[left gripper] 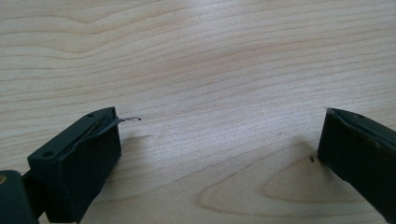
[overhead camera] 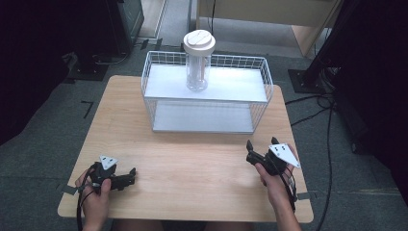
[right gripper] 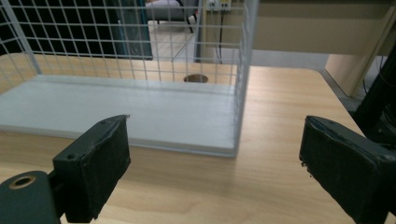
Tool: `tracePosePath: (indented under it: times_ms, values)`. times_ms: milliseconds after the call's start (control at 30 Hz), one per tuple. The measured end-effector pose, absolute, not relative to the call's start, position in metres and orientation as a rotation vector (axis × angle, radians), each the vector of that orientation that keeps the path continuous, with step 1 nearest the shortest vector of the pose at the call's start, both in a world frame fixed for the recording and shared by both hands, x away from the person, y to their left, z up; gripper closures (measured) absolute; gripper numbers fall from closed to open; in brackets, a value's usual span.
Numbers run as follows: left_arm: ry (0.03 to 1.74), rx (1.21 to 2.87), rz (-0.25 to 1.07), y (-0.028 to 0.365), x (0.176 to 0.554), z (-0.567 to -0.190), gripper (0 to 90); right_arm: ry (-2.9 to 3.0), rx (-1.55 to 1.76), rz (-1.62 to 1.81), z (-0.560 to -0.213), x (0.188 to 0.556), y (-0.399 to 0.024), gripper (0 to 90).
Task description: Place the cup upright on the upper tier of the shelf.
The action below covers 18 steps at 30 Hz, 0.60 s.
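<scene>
Fingers of two grippers are spread wide with nothing between them: the left gripper (overhead camera: pixel 126 178) lies near the front left corner of the wooden table (overhead camera: pixel 192 163), well clear of the wire rack (overhead camera: pixel 207 94), and the right gripper (overhead camera: pixel 262 144) sits in front of the rack's right end. One rack stands at the far middle of the table, long axis running left to right, with two white shelves. One clear jar (overhead camera: pixel 197 60) with a white lid stands upright on the rack's top shelf, slightly left of middle.
</scene>
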<state>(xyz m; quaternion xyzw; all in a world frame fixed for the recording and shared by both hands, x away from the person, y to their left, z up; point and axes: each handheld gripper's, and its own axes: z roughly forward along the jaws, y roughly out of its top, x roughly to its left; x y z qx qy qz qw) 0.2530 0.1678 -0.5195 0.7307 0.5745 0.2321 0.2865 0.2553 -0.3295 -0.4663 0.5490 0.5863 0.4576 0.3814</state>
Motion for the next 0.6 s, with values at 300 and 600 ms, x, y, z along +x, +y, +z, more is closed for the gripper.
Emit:
tracePosePath:
  times_ms: [300,600]
  values:
    - [1.535,1.953,0.621,0.168,0.253,-0.519,0.0,1.488,1.447,1.107,-0.483,0.241,-0.349,9.0]
    - [1.535,1.953,0.621,0.168,0.253,-0.519,0.0,1.483,1.496,1.048,-0.5,0.227,-0.366,8.9]
